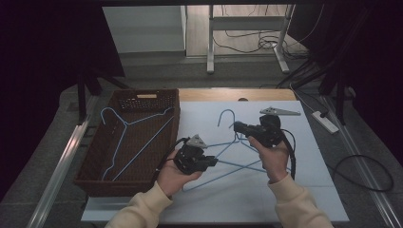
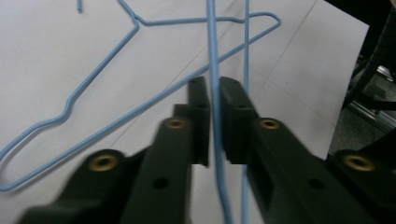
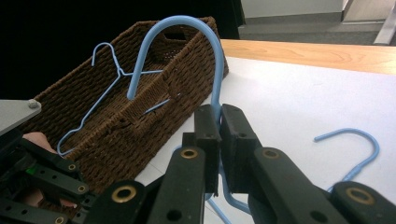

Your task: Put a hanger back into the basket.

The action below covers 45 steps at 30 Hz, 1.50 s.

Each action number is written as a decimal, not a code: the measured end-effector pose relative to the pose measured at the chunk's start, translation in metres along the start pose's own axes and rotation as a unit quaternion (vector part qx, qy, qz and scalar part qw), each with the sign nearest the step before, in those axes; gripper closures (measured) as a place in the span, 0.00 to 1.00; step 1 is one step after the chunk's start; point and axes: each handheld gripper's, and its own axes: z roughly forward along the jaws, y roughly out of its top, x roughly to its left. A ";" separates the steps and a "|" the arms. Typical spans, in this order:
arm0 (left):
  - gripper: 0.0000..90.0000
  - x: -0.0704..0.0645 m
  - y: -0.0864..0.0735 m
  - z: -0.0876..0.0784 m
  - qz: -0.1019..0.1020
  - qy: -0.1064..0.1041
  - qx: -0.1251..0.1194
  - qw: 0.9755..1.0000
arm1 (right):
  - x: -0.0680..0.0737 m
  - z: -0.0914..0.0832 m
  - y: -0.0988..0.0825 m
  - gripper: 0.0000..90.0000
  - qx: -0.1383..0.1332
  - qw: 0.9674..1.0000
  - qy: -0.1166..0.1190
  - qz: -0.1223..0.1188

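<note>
Evidently two hands, one hanger: both tools grip the same blue wire hanger so it can be steered as one piece.
Left gripper (image 1: 211, 162): lower centre of the high view; jaws pressed on the long bottom wire of the held hanger (image 2: 215, 70), which runs straight up between them in the left gripper view.
Right gripper (image 1: 236, 125): centre of the high view; jaws pinching the neck just under the hook (image 3: 187, 28), which arches toward the upper middle of the right gripper view.
Held hanger: lifted off the white board (image 1: 304, 142), probably to clear the one beneath it.
Second hanger (image 3: 355, 140): lies flat on the board, its hook at the right of the right gripper view.
Basket (image 1: 95, 156): left of centre in the high view; a third hanger (image 1: 124, 130) lies inside, so it is likely the place for all of them.
Spare plate (image 1: 280, 112): lies apart on the board, upper right of centre.
</note>
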 end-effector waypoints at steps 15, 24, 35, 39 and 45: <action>0.97 0.009 -0.001 -0.020 -0.027 0.001 -0.057 0.998 | 0.002 -0.003 0.003 0.66 -0.032 0.999 0.028 -0.013; 0.97 0.008 0.001 -0.040 -0.024 0.000 -0.082 0.996 | 0.008 -0.020 0.003 0.51 -0.062 0.997 0.029 -0.047; 0.97 0.018 0.001 -0.078 -0.029 0.017 -0.126 0.991 | -0.007 -0.046 -0.018 0.43 -0.056 0.996 0.010 -0.068; 0.97 0.024 -0.001 -0.094 -0.035 0.022 -0.145 0.989 | -0.016 -0.052 -0.028 0.42 -0.050 0.996 0.000 -0.068; 0.97 0.033 -0.008 -0.114 -0.043 0.031 -0.164 0.985 | -0.033 -0.056 -0.046 0.38 -0.037 0.997 -0.017 -0.070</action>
